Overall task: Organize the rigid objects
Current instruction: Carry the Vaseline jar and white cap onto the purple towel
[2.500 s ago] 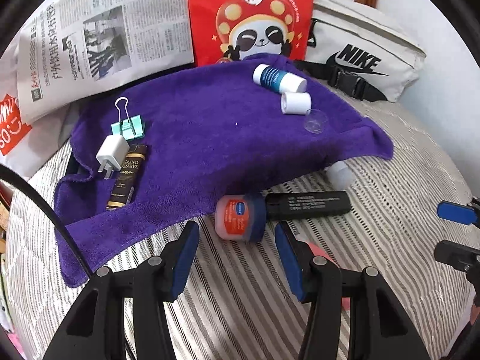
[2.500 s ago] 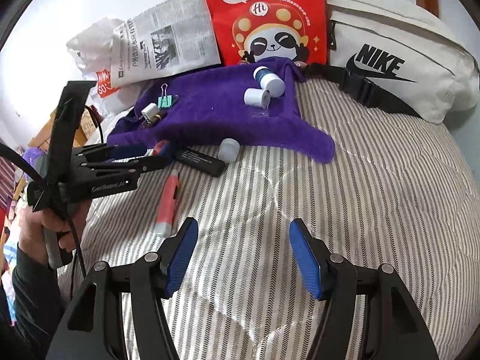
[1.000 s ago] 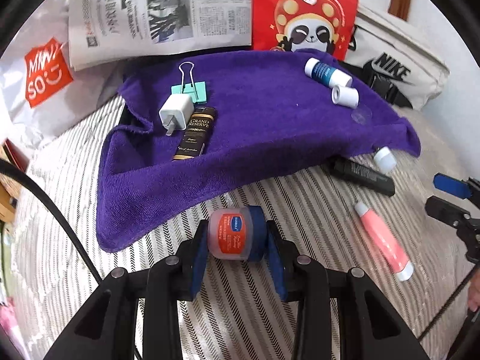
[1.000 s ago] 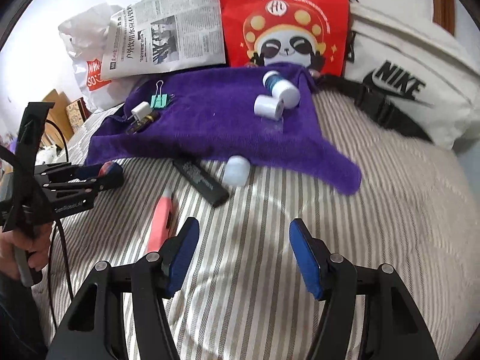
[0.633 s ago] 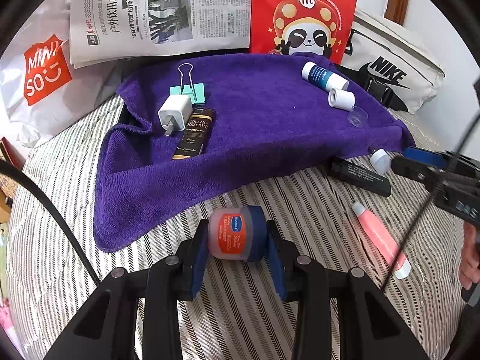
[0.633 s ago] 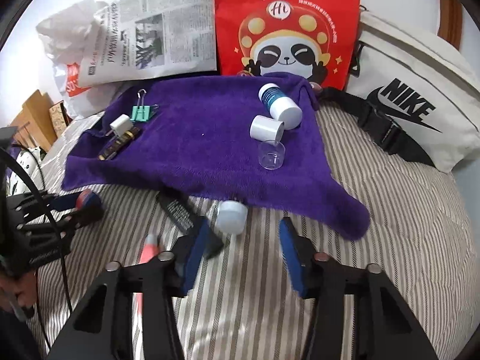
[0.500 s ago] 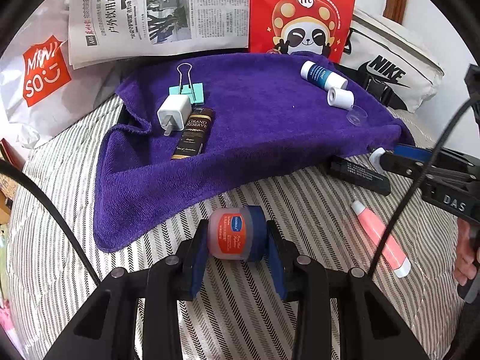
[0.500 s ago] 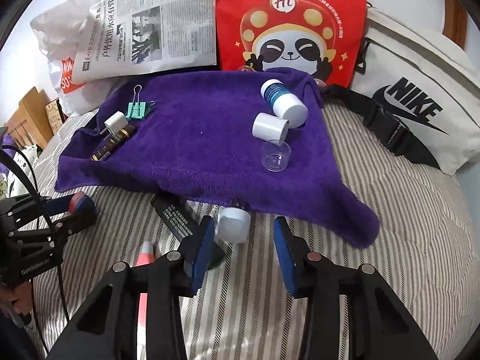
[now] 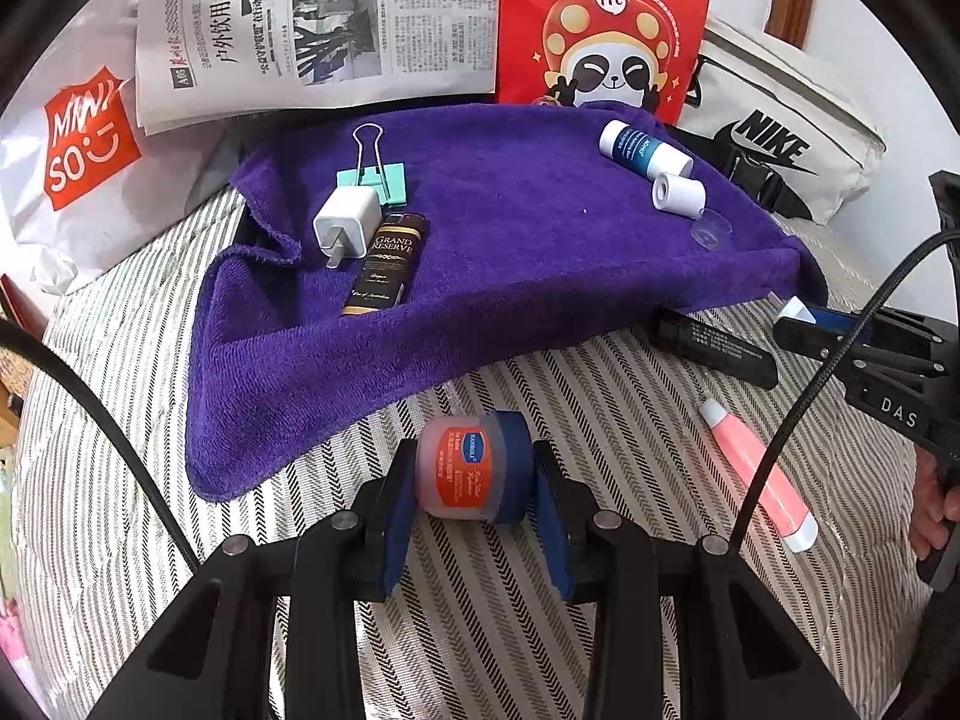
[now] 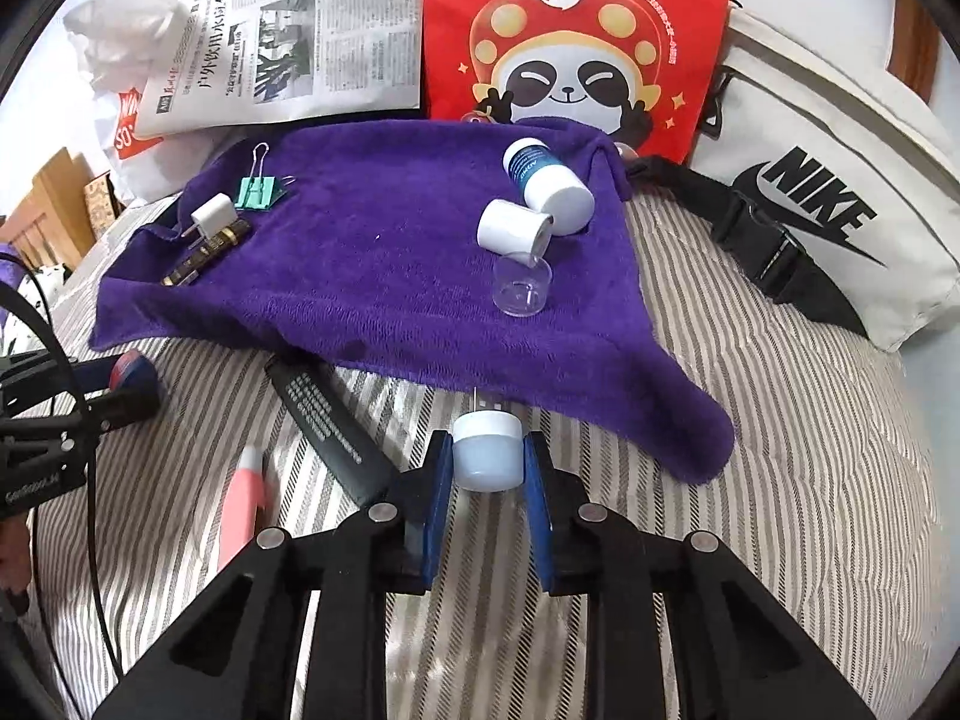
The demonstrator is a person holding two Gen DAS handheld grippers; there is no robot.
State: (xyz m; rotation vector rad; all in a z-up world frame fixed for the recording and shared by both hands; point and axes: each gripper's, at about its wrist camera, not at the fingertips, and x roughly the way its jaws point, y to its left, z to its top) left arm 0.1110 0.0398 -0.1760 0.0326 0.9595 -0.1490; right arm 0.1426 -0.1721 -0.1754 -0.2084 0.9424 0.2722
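Note:
My left gripper [image 9: 474,474] is shut on a small Vaseline jar [image 9: 471,468] with a red label and blue lid, held just off the near edge of the purple towel [image 9: 510,264]. My right gripper [image 10: 486,459] is shut on a small pale-blue jar with a white lid [image 10: 486,450], near the towel's [image 10: 384,276] front edge. On the towel lie a white charger plug [image 9: 347,227], a green binder clip [image 9: 375,177], a dark Grand Reserve tube [image 9: 384,273], a blue-and-white bottle [image 9: 642,150], a white cap [image 9: 677,193] and a clear cup [image 10: 521,285].
A black flat stick [image 10: 333,420] and a pink tube [image 10: 240,498] lie on the striped bedcover [image 10: 780,420] in front of the towel. A newspaper [image 9: 312,24], red panda bag [image 10: 570,30], Miniso bag [image 9: 72,144] and white Nike bag [image 10: 828,180] stand behind.
My right gripper moved forward to the pale-blue jar and closed on it. My left gripper kept hold of the Vaseline jar and stayed almost still.

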